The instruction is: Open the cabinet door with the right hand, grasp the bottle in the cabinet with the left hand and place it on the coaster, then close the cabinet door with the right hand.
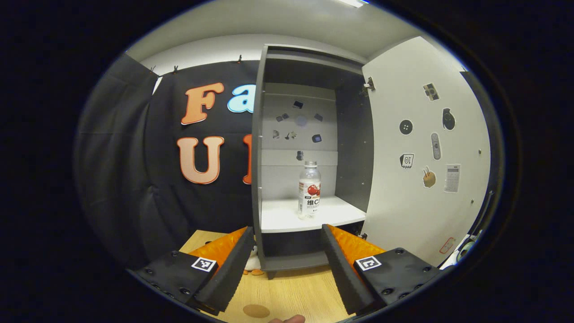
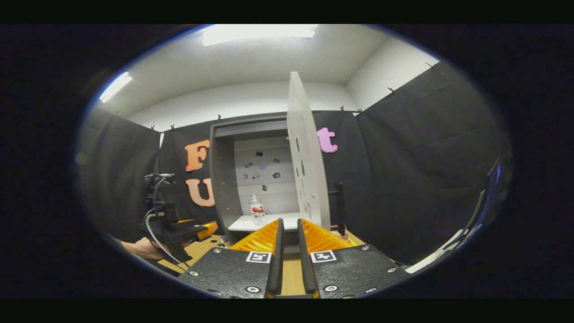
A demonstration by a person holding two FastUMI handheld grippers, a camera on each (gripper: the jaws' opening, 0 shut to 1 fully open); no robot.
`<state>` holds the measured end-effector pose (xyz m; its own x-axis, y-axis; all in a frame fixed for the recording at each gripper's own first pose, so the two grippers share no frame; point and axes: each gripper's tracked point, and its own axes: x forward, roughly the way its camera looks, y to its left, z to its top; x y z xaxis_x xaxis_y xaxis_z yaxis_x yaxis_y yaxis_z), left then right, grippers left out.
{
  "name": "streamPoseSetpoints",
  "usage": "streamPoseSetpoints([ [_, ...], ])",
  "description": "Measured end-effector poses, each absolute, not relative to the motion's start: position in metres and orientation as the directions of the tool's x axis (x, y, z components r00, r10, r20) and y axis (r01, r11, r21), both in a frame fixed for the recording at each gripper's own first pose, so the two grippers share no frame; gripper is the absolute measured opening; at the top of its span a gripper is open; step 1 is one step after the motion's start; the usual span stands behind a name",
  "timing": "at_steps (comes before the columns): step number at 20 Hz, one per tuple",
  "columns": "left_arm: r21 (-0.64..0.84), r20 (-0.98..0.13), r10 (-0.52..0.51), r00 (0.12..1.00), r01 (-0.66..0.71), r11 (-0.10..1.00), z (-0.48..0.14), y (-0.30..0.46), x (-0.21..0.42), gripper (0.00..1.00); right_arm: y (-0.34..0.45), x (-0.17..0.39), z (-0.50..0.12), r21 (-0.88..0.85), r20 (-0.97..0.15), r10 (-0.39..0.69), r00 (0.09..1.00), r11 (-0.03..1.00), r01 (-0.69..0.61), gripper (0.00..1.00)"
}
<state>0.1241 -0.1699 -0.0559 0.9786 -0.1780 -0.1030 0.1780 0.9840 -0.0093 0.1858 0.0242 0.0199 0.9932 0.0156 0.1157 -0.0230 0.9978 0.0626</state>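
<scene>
Bottle [image 1: 309, 189] stands near the shelf's [image 1: 287, 220] front edge, door [image 1: 426, 148] open; we reach next, left gripper [image 1: 284, 251] wide, right gripper [image 2: 287, 242] nearly closed, empty.

A clear bottle [image 1: 309, 190] on the cabinet shelf [image 1: 287, 215] carries a label with a red fruit picture and partly readable print. Stickers on the open cabinet door [image 1: 426, 152] are too small to read.
</scene>
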Motion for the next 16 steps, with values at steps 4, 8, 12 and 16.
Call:
streamPoseSetpoints([
  [4, -0.005, -0.078, -0.232, 0.97, 0.232, 0.973, -0.063, -0.199, 0.188, 0.95, 0.02, 0.186, 0.003, 0.005, 0.045, -0.019, 0.999, 1.0, 0.019, 0.28],
  [8, -0.019, -0.073, -0.273, 0.959, 0.272, 0.962, -0.07, -0.221, 0.246, 0.95, 0.035, 0.195, -0.002, 0.05, 0.026, -0.021, 0.999, 0.999, 0.02, 0.41],
  [12, -0.024, -0.086, -0.302, 0.949, 0.301, 0.953, -0.082, -0.238, 0.298, 0.95, 0.03, 0.205, -0.012, 0.013, -0.008, -0.06, 0.998, 0.998, 0.06, 0.69],
  [16, -0.031, -0.072, -0.315, 0.946, 0.313, 0.949, -0.082, -0.251, 0.336, 0.97, 0.033, 0.207, -0.019, 0.025, -0.048, -0.073, 0.996, 0.997, 0.074, 0.81],
])
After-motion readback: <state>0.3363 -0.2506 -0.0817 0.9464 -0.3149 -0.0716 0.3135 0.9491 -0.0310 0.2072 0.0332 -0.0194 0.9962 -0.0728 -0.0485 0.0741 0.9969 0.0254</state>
